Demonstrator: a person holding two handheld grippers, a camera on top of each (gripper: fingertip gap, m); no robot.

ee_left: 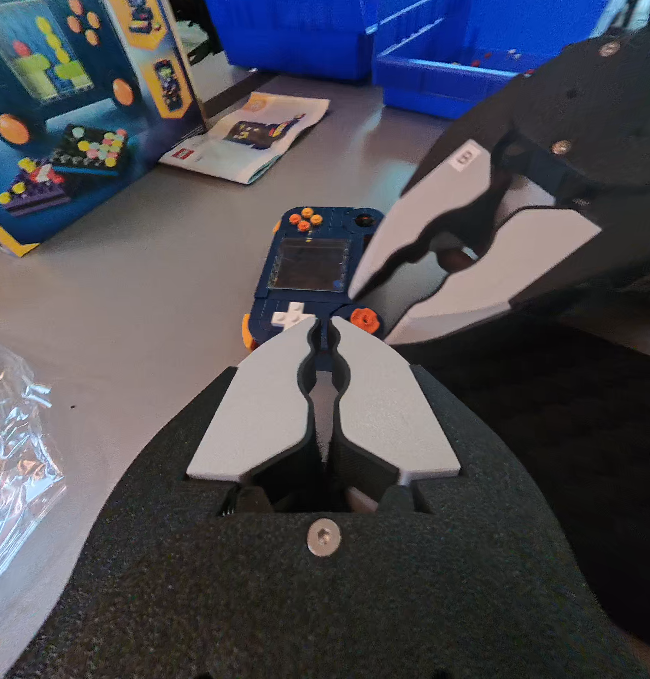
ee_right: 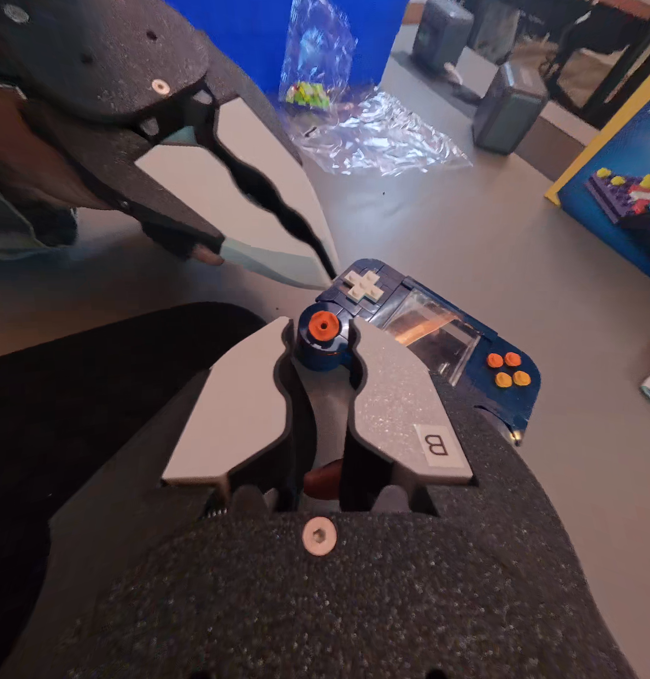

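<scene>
We see even, soft indoor light, with pale sheen on the desk (ee_left: pixel 169 294) and glare on the plastic bag (ee_right: pixel 382 143). Wide-angle bending warps the edges; the far gripper (ee_left: pixel 400 305) and the box (ee_left: pixel 77 110) look blurred.

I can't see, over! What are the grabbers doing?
Left gripper shut on toy console's near edge. Right gripper around orange-topped knob, contact unclear. Nothing blocking.

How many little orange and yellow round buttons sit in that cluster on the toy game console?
4, grouped in a diamond at the far end of the brick-built handheld console: two orange buttons and two yellower buttons. None seem hidden.
</scene>
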